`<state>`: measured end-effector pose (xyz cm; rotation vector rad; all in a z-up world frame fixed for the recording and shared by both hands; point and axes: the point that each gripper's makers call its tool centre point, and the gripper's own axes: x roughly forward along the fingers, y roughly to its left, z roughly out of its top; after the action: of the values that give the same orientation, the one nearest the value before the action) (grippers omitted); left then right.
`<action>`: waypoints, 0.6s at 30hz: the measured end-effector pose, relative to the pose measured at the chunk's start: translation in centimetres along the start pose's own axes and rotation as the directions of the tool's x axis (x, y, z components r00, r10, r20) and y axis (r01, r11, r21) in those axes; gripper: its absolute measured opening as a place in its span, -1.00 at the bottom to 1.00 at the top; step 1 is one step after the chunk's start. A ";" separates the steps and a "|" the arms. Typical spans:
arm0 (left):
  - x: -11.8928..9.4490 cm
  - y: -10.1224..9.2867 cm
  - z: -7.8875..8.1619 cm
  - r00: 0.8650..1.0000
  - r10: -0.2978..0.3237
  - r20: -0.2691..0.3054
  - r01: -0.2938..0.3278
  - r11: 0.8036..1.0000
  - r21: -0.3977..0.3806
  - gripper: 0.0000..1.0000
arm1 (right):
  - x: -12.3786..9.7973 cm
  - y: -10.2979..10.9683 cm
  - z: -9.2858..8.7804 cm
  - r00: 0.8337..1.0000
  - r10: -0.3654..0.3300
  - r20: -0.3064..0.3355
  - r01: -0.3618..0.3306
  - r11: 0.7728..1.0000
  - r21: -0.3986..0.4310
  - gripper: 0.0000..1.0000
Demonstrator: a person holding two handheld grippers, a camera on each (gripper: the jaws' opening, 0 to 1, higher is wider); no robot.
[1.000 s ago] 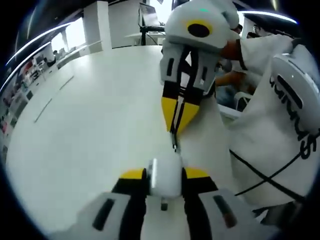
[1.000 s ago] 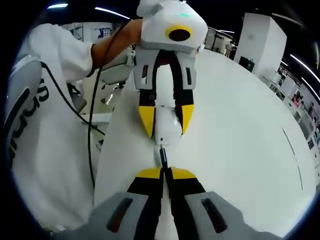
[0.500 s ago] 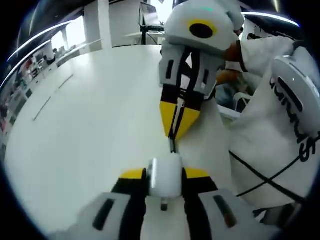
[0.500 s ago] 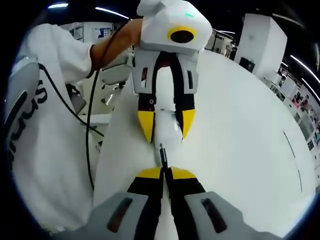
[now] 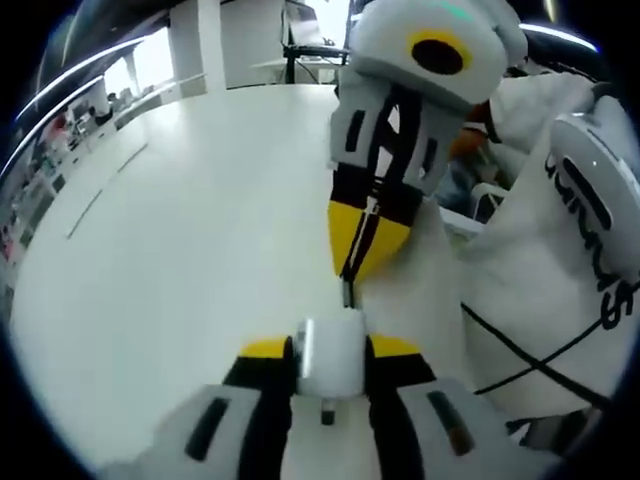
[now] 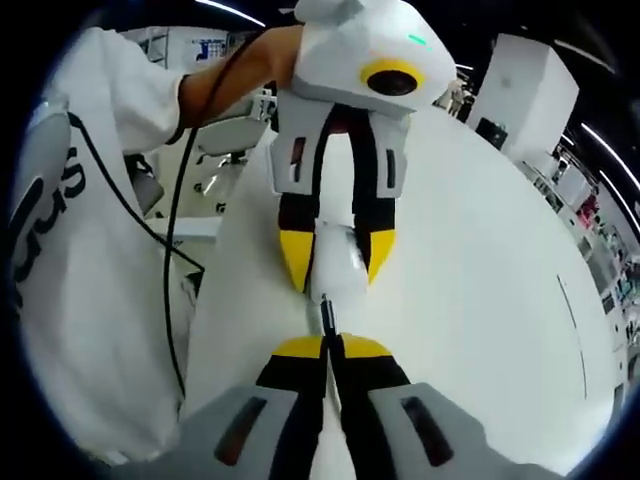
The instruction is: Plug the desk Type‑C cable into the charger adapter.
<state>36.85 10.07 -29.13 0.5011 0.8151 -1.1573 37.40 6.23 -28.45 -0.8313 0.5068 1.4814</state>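
My left gripper (image 5: 330, 347) is shut on the white charger adapter (image 5: 329, 355), held between its yellow-tipped jaws above the white desk (image 5: 180, 250). Facing it, my right gripper (image 5: 365, 250) is shut on the Type-C cable plug (image 5: 347, 293), whose dark metal tip touches the adapter's top face. In the right gripper view the plug (image 6: 326, 315) sticks out from my right gripper (image 6: 332, 345) and meets the adapter (image 6: 335, 265) held by my left gripper (image 6: 338, 275). The thin cable runs back between the right jaws.
A person in a white shirt (image 6: 70, 280) stands close by the desk's edge, with a black cord (image 6: 175, 240) hanging down. White pillars (image 6: 520, 95) and office furniture stand beyond the desk. The desk surface stretches wide and bare to the far side.
The two grippers have tilted slightly against each other, and the plug tip stays at the adapter's face, a little closer than one second ago.
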 end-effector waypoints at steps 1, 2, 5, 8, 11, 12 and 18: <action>0.0 0.0 0.0 1.000 0.001 -0.005 -0.001 1.000 0.002 -0.48 | 0.0 0.0 0.2 1.000 -0.003 0.002 0.003 1.000 -0.004 -0.97; 0.1 0.0 0.1 1.000 0.001 -0.010 -0.001 1.000 0.002 -0.48 | 0.0 -0.1 0.4 1.000 -0.005 0.007 0.005 1.000 -0.009 -0.98; 0.2 0.1 -0.1 0.999 0.000 -0.047 0.002 0.999 0.037 -0.48 | -0.4 1.2 2.2 0.993 0.070 0.097 -0.080 0.992 0.094 -1.00; 0.7 0.2 0.5 1.000 0.005 0.005 -0.005 1.000 -0.002 -0.48 | -0.2 1.1 1.7 0.998 0.038 0.048 -0.034 0.996 -0.083 -1.00; 0.5 -0.1 0.5 1.000 0.006 -0.005 -0.006 1.000 0.011 -0.48 | -0.7 1.3 0.9 0.997 0.024 0.069 -0.019 0.997 -0.071 -1.00; 0.5 -0.2 0.5 1.000 0.003 -0.007 -0.003 1.000 0.011 -0.48 | -1.0 1.3 0.5 0.997 0.022 0.070 -0.018 0.998 -0.067 -1.00; 0.5 -0.1 0.6 1.000 -0.004 -0.005 0.004 1.000 0.024 -0.47 | 0.3 -0.5 1.7 0.990 -0.001 0.143 0.007 0.999 -0.042 -0.81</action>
<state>37.00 9.32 -29.17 0.5224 0.8079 -1.1713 37.60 7.70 -27.49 -0.7517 0.3674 1.5401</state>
